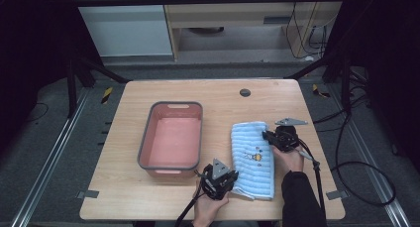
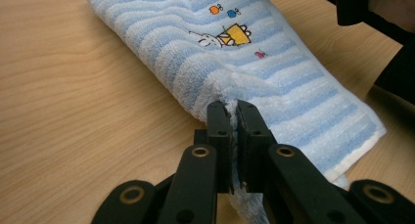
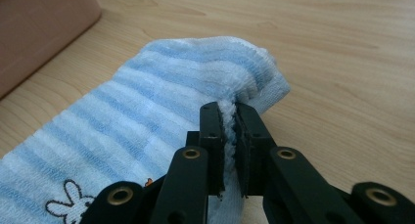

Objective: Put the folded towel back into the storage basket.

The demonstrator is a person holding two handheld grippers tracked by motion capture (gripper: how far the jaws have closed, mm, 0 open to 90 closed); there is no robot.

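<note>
The folded blue striped towel point(image 1: 253, 157) lies flat on the table point(image 1: 148, 197), just to the right of the pink basin point(image 1: 171, 140) and apart from it. Its long axis runs from the person's edge of the table away toward the far edge, alongside the basin's long side, with the small embroidered picture near its middle.

The left gripper point(image 2: 234, 117) has its jaws shut on the towel's near corner on the basin side, with a fold of terry squeezed between them. The right gripper point(image 3: 229, 117) is likewise clamped on the far corner, on the side away from the basin. Holding two diagonally opposite corners probably lets the person lift the cloth taut and carry it toward the basin without it sagging or unfolding.
</note>
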